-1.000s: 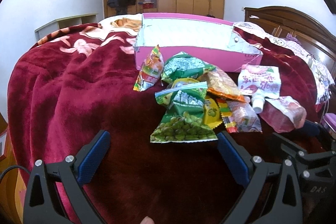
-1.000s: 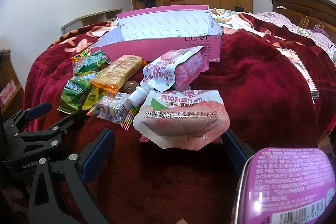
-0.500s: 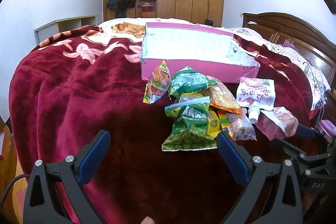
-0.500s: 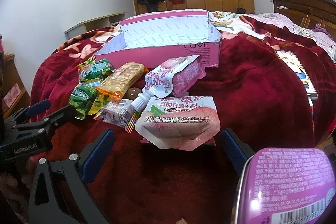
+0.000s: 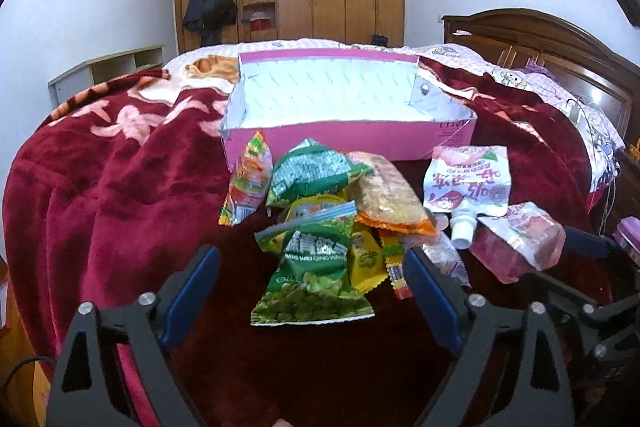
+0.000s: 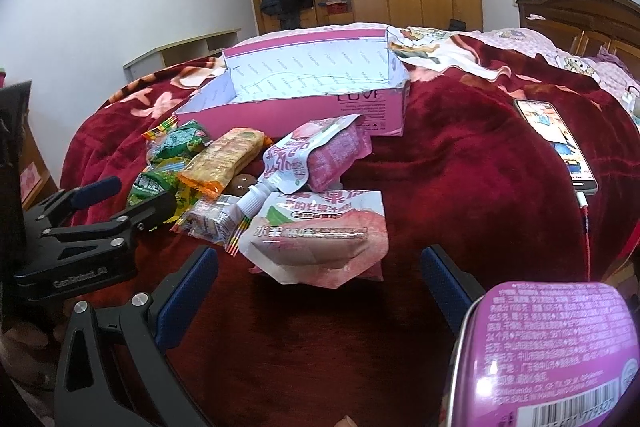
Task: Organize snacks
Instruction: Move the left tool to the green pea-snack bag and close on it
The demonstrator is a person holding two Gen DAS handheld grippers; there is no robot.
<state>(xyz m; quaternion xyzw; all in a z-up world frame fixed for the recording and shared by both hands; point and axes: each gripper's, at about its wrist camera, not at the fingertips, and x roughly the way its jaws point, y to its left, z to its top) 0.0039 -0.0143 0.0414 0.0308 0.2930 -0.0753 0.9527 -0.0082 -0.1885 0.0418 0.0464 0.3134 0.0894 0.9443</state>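
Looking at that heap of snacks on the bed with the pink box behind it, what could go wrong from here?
1. The packets overlap in a heap, so the left gripper, open just short of the pea bag and lately narrowing, might drag neighbouring packets along.
2. The spouted pouch leans on another pouch; lifting either could tip the other.
3. The phone and its cable lie on the blanket nearby, where a sweeping right gripper might snag them.
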